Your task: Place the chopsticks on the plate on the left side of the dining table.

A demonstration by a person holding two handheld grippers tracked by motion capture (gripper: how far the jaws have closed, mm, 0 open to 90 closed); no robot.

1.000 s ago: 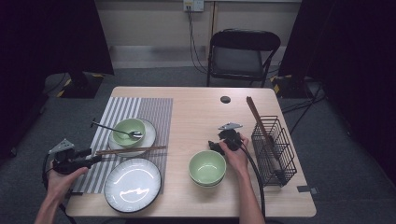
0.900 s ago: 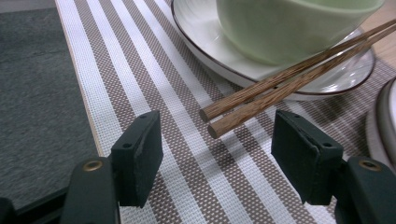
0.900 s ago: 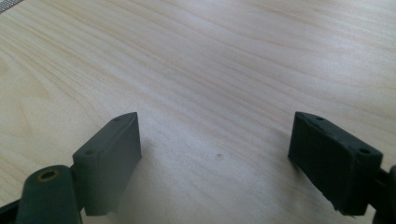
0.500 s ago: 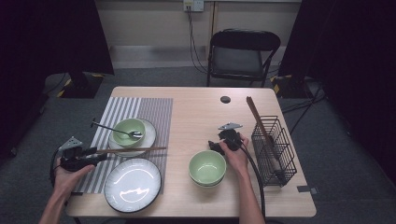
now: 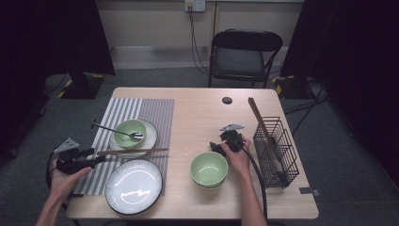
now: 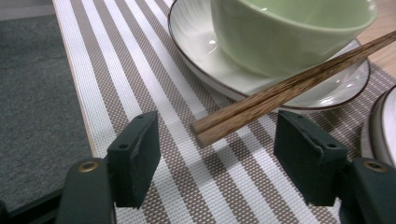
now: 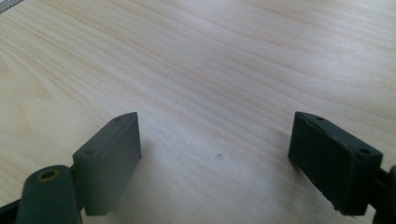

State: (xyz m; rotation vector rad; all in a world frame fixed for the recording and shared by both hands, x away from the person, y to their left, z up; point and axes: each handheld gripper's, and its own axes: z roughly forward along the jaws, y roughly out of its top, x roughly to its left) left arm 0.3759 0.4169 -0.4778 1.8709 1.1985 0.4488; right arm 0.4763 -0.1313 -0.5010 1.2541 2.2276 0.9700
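Observation:
A pair of wooden chopsticks lies across the striped placemat, leaning on the rim of a small white plate that holds a green bowl. My left gripper sits low at the mat's left edge. In the left gripper view my left gripper has the chopsticks' near ends between its jaws, which have just been opening; the pads touch nothing. My right gripper rests open on the bare wood, behind a stack of green bowls; nothing lies between its jaws.
A large white plate lies at the front of the mat. A metal utensil rests in the green bowl. A black wire basket with more chopsticks stands at the right. A black disc lies near the far edge, a folding chair behind.
My left gripper has edged slightly right, towards the chopsticks' ends. The right hand and its gripper have stayed put.

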